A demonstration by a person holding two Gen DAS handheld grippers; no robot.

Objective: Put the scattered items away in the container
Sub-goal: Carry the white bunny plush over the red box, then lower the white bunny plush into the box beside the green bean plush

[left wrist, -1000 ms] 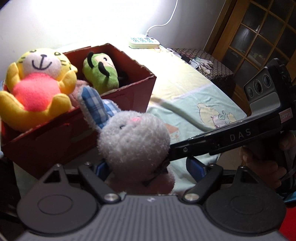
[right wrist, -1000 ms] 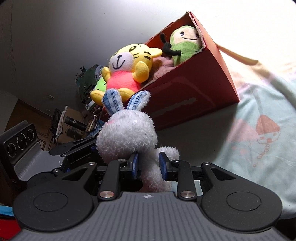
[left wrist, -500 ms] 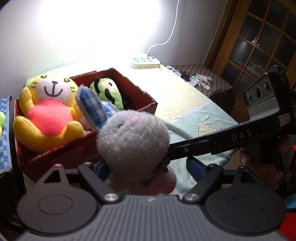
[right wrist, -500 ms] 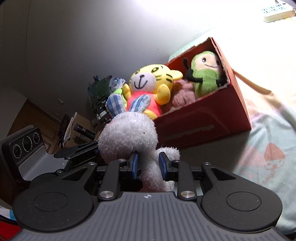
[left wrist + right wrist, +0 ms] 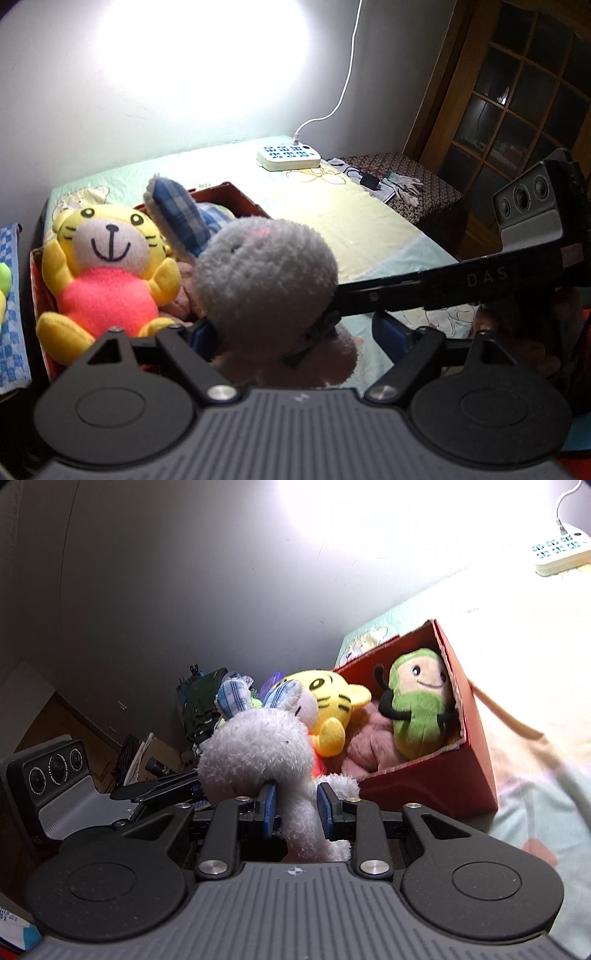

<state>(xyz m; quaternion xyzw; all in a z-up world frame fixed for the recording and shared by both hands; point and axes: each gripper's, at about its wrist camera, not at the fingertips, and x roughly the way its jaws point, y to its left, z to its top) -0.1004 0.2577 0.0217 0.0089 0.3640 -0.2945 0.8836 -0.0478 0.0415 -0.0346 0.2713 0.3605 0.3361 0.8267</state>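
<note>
Right wrist: right gripper point(image 5: 295, 806) tight on rabbit point(image 5: 258, 753).

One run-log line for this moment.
phase: carrying | right gripper: shut on grey bunny plush | left gripper: around bunny | red box: tiger, green plush inside

Count as I see it. Plush toys: four, namely one grey rabbit point(image 5: 258, 753), one yellow tiger point(image 5: 107, 266), one green doll point(image 5: 419, 709) and one pink plush point(image 5: 369, 749), the last partly hidden, kind unclear. Boxes: one, red point(image 5: 436, 786). Power strips: one point(image 5: 289, 158), with one white cable point(image 5: 341, 92) in it. Grippers: two, my left point(image 5: 295, 332) and my right point(image 5: 295, 805). Blue checked cloths: one point(image 5: 11, 314) at the left edge. Dark chargers on the patterned stand: one point(image 5: 369, 180); the small white items beside it I cannot count.
</note>
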